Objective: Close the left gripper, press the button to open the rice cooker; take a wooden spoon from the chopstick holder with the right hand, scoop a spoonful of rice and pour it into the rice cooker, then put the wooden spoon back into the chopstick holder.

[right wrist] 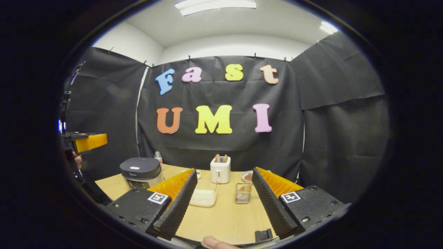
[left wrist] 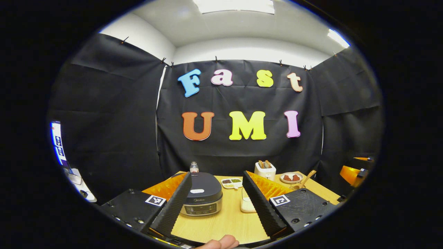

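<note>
Both grippers, left gripper [left wrist: 216,204] and right gripper [right wrist: 223,202], hover with jaws wide open (nothing held); rice cooker [left wrist: 201,199] lid closed on the bench [left wrist: 228,221].

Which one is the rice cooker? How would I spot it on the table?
Start at the wooden table and look to its left side. The rice cooker stands there, near a small bottle. It is the squat round pot with a dark lid, shut, and a silver front panel, much lower and wider than the white toaster.
</note>
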The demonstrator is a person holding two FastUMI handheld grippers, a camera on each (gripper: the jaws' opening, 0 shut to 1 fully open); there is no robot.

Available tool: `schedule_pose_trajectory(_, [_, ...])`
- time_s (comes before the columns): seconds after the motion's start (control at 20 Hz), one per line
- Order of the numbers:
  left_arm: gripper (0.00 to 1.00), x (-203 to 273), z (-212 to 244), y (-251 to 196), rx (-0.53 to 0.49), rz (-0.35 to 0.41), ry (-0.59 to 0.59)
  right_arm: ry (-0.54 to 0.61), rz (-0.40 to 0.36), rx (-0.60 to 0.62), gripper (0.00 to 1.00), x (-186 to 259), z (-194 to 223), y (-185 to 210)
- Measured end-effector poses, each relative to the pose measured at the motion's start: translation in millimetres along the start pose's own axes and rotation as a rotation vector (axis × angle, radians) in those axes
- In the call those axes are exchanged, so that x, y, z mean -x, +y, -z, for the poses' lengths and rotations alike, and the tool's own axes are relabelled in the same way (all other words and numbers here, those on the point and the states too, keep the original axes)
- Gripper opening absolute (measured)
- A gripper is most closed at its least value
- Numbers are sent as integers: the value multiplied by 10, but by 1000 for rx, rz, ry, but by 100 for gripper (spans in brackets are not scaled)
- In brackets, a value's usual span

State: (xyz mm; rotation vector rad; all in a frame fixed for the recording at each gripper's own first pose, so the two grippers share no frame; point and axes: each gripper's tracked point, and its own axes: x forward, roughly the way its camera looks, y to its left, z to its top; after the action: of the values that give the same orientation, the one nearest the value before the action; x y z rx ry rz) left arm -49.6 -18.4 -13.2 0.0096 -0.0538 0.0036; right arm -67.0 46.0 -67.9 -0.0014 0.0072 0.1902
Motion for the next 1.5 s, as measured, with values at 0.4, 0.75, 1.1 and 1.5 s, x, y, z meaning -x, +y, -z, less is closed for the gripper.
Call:
schedule_pose_trajectory(0.4, [94,221,119,-60,56,22,-26,4,26,6,97,65,33,-117])
schedule_pose_trajectory(0.75, [94,195,123,-89,22,40,-20,-27,48,1,100,77,-96,-190])
schedule_pose_trajectory(1.1, [93,207,126,-120,25,60,-20,-59,63,-35,100,95,-197,-240])
schedule_pose_trajectory(1.5, [93,236,83,-204,16,89,-41,-44,50,-46,100,94,-151,-237])
